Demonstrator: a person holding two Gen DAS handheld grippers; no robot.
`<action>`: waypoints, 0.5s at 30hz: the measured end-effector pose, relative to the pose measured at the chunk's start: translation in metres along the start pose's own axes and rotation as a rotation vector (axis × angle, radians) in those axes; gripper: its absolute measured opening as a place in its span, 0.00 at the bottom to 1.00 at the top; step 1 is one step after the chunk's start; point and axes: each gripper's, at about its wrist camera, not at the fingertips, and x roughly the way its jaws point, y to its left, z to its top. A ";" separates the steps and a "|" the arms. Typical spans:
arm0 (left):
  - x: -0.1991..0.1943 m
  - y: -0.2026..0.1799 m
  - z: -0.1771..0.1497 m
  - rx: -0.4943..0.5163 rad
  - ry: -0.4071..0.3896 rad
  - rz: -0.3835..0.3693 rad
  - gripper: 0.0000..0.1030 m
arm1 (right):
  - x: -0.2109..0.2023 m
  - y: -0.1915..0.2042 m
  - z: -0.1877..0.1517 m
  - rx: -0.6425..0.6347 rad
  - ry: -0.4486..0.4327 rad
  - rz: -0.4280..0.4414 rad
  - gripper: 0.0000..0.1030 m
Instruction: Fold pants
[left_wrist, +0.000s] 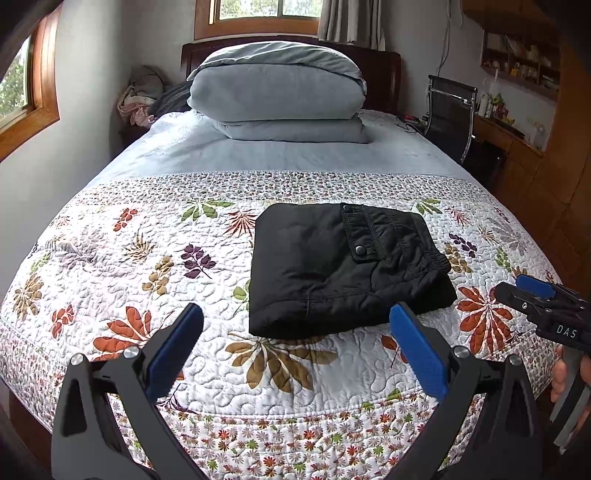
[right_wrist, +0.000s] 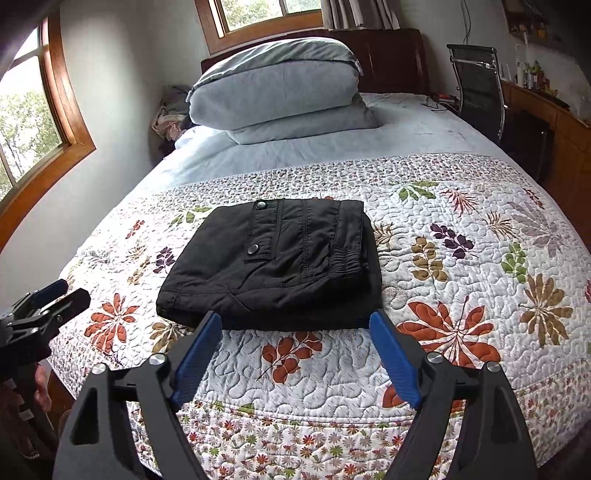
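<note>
Black pants (left_wrist: 343, 266) lie folded into a compact square on the floral quilt (left_wrist: 147, 280), pocket flap with snaps on top. They also show in the right wrist view (right_wrist: 280, 262). My left gripper (left_wrist: 295, 317) is open and empty, held back from the pants' near edge. My right gripper (right_wrist: 293, 319) is open and empty, just before the near edge of the pants. Each gripper shows at the side of the other's view: the right one (left_wrist: 524, 291), the left one (right_wrist: 68, 291).
A stack of grey folded bedding (left_wrist: 277, 92) sits at the head of the bed. A black chair (left_wrist: 450, 114) and wooden desk (left_wrist: 517, 147) stand to the right. Windows and a wall are to the left. The bed's foot edge is just below the grippers.
</note>
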 end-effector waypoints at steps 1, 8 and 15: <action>-0.003 0.000 0.000 -0.002 -0.002 0.002 0.97 | -0.003 0.001 0.000 0.001 -0.005 0.002 0.84; -0.019 0.003 -0.004 -0.005 -0.009 0.018 0.97 | -0.022 0.012 -0.003 -0.001 -0.030 -0.003 0.94; -0.038 0.000 -0.009 -0.010 -0.021 0.017 0.97 | -0.040 0.022 -0.008 -0.018 -0.053 -0.049 0.96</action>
